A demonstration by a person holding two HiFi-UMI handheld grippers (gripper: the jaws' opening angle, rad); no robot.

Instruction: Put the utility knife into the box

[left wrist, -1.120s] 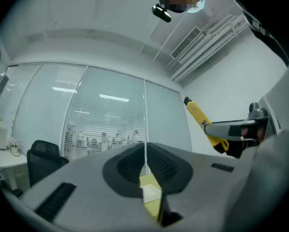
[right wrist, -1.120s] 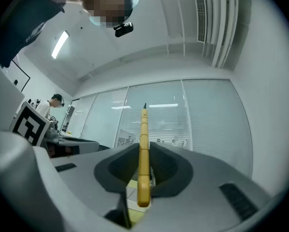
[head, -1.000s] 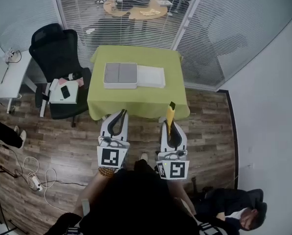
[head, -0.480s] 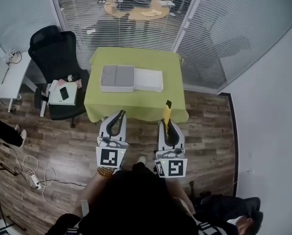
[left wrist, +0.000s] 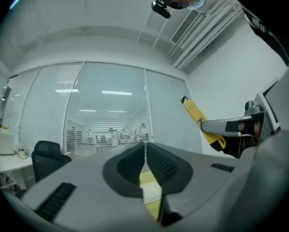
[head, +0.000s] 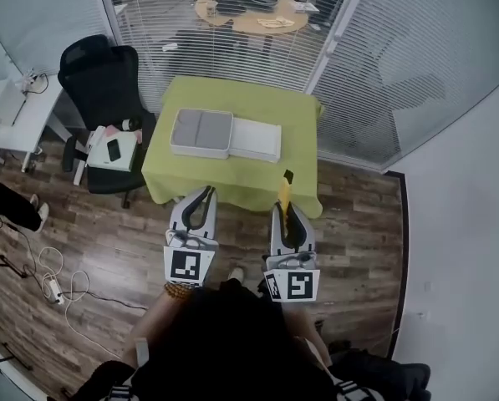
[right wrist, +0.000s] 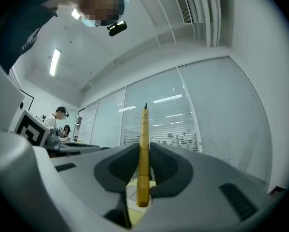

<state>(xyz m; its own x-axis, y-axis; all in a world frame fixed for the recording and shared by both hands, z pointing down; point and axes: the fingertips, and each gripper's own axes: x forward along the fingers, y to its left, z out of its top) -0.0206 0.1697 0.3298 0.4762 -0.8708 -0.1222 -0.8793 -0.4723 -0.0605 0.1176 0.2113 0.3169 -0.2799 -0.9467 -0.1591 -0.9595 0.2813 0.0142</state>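
Note:
My right gripper (head: 287, 209) (right wrist: 144, 154) is shut on a yellow utility knife (head: 284, 191) (right wrist: 144, 153), whose black tip sticks out past the jaws toward the table. The same knife (left wrist: 200, 121) appears at the right of the left gripper view. Beside it, my left gripper (head: 203, 197) (left wrist: 145, 149) is shut with nothing between its jaws. The grey box (head: 201, 133) sits on the green-covered table (head: 241, 182) ahead, its white lid (head: 257, 139) lying flat next to it on the right. Both grippers hover short of the table's near edge.
A black office chair (head: 100, 80) holding a white box and a phone (head: 113, 150) stands left of the table. Glass partitions with blinds (head: 374, 73) rise behind and right of it. A white desk (head: 11, 115) and floor cables (head: 53, 282) lie at the left.
Both grippers have moved toward the table, side by side, with the knife still in the right one. The table sits a little nearer to them in the head view.

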